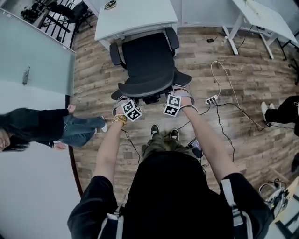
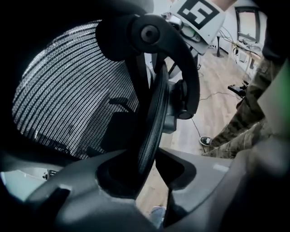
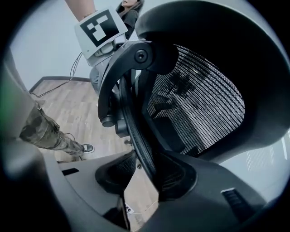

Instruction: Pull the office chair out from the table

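Note:
A black mesh office chair [image 1: 145, 58] stands on the wood floor, its seat toward the white table [image 1: 135, 16] and its backrest toward me. My left gripper [image 1: 123, 100] holds the left end of the backrest's top rim, and my right gripper [image 1: 177, 89] holds the right end. In the left gripper view the dark rim [image 2: 154, 113] runs down between the jaws of the left gripper [image 2: 152, 167], which press on it. In the right gripper view the rim [image 3: 136, 131] is likewise clamped by the right gripper [image 3: 147, 174], with the mesh [image 3: 199, 99] beyond it.
A person [image 1: 56, 126] sits on the floor at the left by a glass partition. A power strip [image 1: 211, 99] and loose cables lie on the floor to the right. A second white table [image 1: 261, 14] stands at the upper right. Someone's leg [image 1: 280, 112] shows at the right edge.

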{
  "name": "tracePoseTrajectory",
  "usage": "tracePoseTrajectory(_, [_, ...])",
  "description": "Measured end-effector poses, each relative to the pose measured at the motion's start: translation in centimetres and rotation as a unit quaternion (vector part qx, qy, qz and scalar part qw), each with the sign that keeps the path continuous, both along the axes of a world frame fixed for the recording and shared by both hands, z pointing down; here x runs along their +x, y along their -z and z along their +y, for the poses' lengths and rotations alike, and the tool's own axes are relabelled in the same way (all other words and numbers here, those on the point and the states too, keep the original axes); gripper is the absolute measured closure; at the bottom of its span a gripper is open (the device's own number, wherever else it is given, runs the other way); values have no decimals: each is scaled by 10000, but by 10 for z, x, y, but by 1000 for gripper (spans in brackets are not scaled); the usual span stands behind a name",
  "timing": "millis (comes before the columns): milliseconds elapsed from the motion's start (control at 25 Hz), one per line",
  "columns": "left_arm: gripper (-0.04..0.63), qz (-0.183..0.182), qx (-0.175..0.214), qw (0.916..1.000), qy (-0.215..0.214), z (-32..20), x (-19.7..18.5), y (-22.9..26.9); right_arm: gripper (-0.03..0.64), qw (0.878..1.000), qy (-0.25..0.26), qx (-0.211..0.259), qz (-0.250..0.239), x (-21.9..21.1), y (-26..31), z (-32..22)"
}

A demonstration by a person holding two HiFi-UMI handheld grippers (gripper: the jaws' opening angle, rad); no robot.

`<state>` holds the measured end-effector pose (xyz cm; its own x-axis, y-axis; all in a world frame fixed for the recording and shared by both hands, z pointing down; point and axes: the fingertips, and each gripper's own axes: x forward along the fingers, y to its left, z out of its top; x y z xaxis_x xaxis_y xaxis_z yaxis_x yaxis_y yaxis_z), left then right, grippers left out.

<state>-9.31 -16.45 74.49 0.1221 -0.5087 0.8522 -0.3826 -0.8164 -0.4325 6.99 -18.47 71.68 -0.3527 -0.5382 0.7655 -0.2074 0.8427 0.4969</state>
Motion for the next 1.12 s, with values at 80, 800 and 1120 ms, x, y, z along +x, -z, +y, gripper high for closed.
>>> tracePoseTrajectory(80, [445, 3, 31, 10000, 4, 2, 0, 1, 491, 10000, -6, 16, -3, 0, 1, 3])
tracePoseTrajectory(800, [442, -29, 149, 9997, -173, 21, -12, 1, 491, 9996, -249, -60, 72, -10, -3, 30])
tracePoseTrajectory(1120, [439, 8, 227, 9995, -233, 47, -16, -4, 491, 9992, -383, -68, 103, -16, -6, 57])
